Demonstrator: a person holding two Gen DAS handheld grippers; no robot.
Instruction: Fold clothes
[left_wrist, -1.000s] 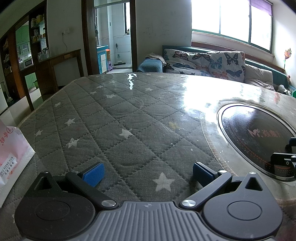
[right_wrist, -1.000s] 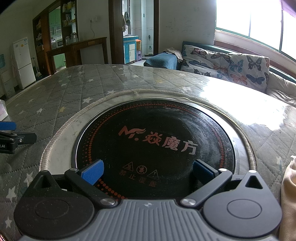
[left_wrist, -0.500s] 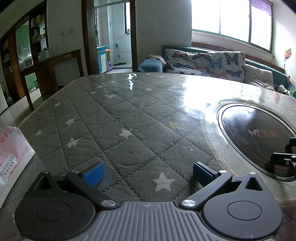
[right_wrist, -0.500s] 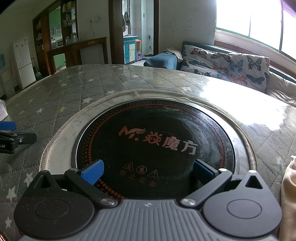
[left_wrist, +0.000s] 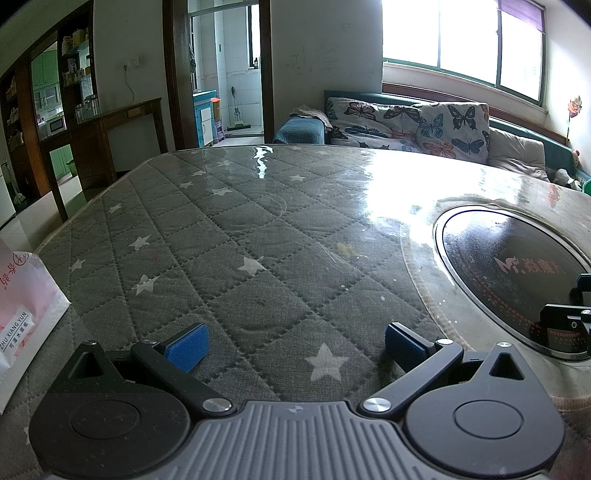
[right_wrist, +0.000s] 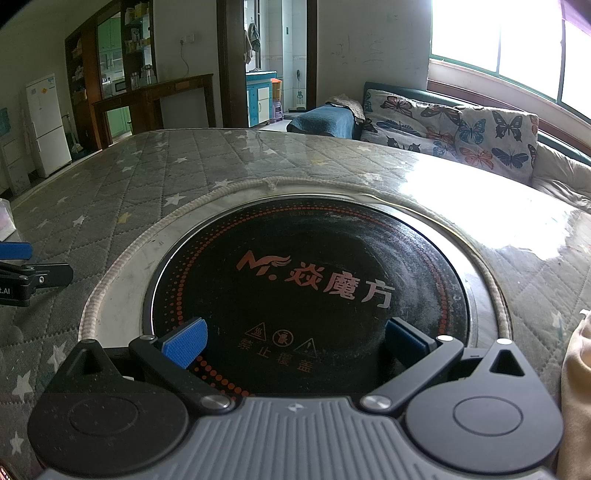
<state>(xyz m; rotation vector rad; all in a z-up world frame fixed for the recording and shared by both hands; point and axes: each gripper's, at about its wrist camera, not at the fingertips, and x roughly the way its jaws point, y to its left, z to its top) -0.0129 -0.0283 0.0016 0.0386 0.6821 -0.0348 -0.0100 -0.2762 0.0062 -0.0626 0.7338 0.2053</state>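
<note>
My left gripper (left_wrist: 295, 345) is open just above the grey quilted star-pattern table cover (left_wrist: 236, 236), nothing between its blue pads. My right gripper (right_wrist: 295, 341) is open over the black round cooktop (right_wrist: 314, 288) set into the table. A beige piece of cloth (right_wrist: 576, 391) shows at the right edge of the right wrist view, apart from both grippers. The right gripper's tip (left_wrist: 569, 321) shows at the right edge of the left wrist view; the left gripper's tip (right_wrist: 22, 273) at the left edge of the right wrist view.
A white and pink paper bag (left_wrist: 26, 306) stands at the table's left edge. Beyond the table are a butterfly-print sofa (left_wrist: 413, 125), a dark wooden counter (left_wrist: 107, 133), a doorway and a white fridge (right_wrist: 46, 125). Window glare falls on the table's far right.
</note>
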